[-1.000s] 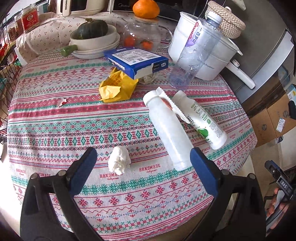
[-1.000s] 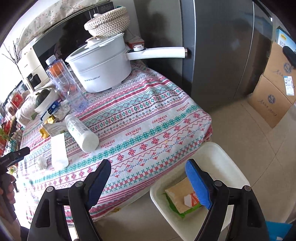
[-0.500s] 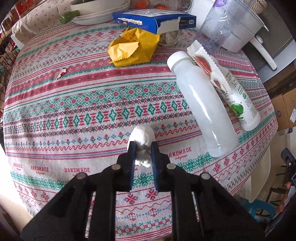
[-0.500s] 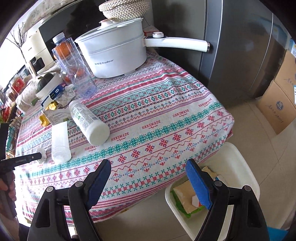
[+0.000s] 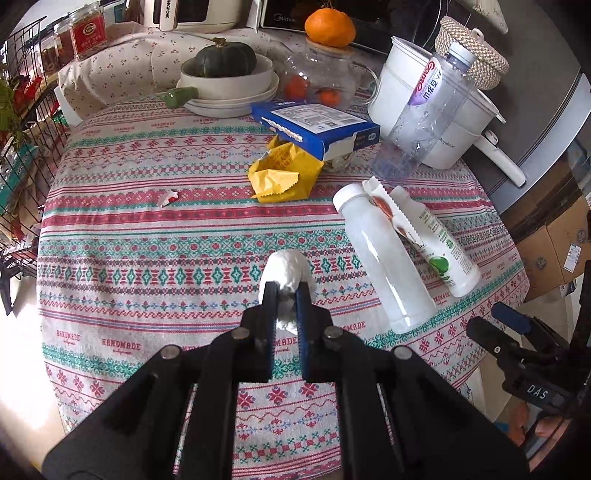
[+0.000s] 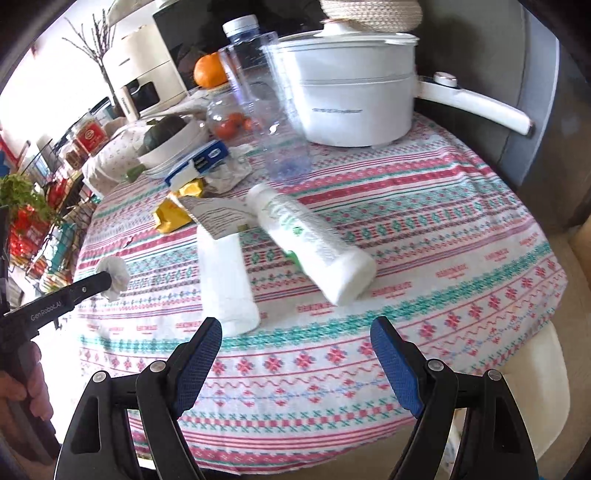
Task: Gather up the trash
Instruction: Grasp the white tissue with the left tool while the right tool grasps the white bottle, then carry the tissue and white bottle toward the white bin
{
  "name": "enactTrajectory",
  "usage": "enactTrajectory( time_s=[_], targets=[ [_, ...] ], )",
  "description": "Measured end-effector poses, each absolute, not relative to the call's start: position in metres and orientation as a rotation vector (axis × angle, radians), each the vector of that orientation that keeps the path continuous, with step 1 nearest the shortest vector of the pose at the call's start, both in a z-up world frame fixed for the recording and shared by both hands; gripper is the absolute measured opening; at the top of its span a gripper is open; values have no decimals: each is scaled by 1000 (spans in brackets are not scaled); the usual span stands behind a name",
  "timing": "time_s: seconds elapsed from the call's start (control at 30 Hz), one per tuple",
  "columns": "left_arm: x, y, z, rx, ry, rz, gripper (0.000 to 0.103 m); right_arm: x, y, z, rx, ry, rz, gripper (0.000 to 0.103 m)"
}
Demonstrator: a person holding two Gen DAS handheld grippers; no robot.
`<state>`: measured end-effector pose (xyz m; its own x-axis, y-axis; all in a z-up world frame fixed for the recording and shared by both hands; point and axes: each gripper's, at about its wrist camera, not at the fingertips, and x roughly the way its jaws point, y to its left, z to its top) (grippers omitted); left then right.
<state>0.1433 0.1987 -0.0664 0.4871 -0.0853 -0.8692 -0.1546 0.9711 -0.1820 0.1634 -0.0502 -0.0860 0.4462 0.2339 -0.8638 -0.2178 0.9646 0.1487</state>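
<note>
**Left jaws pinching tissue wad; right jaws spread at table edge**

Left gripper (image 5: 285, 295): jaws drawn close, clamped on a crumpled white tissue wad (image 5: 287, 271). Wad sits between the two blue pads at their very tips; its rounded top bulges out ahead of the fingertips, a smaller tail shows in the gap behind. From the right wrist view the same wad (image 6: 115, 272) shows at the end of the left gripper's black finger, over the near-left part of the patterned tablecloth (image 5: 155, 254). Whether it touches the cloth or is just clear of it, cannot tell.

Right gripper (image 6: 295, 345): jaws spread wide, nothing between them. Hangs at the near edge of the table, pointing inward. A white bin (image 6: 543, 391) sits below the table rim at right, only partly seen.

Other trash on the cloth:
- clear empty bottle (image 5: 384, 262) lying on its side, right of the wad, well apart from it
- white bottle with green print (image 5: 439, 243) lying beside the clear one, with a torn white wrapper (image 5: 388, 212) across both necks
- yellow crumpled packet (image 5: 282, 175), farther back, its rear edge under a blue box (image 5: 314, 127)
- small red-white scrap (image 5: 169, 197), left of centre
- tall clear bottle (image 5: 424, 122) standing, leaning against a white pot (image 5: 443, 122)

Back of table: bowl with a dark green squash (image 5: 225, 59), glass jar topped by an orange (image 5: 330, 27).
</note>
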Motion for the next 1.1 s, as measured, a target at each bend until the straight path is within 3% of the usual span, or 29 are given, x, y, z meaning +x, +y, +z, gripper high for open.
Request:
enactTrajectory(
  time_s=[0.17,0.23,0.3,0.33,0.77,0.83,0.9,1.1],
  targets=[
    [140,211,-66,-255,1068,52,11,177,0,-120,-29,1139,336,80],
    [141,213,-69,-260,1079,59,11,181,9,-132,-46,1153,349,73],
    [142,213,-71,-265,1088,59,11,183,13,-144,-54,1182,357,55],
    [142,212,-71,-264,1090,56,11,184,13,-149,-56,1200,362,54],
    [133,195,-71,-228,1094,-11,11,137,-52,-113,-41,1309,449,54],
    [133,194,-70,-233,1093,-14,11,138,-57,-112,-30,1312,441,57],
    [132,192,-70,-232,1094,-20,11,143,-55,-112,-11,1309,425,68],
    [130,185,-70,-199,1092,-33,11,161,-29,-117,-25,1272,414,69]
  ],
)
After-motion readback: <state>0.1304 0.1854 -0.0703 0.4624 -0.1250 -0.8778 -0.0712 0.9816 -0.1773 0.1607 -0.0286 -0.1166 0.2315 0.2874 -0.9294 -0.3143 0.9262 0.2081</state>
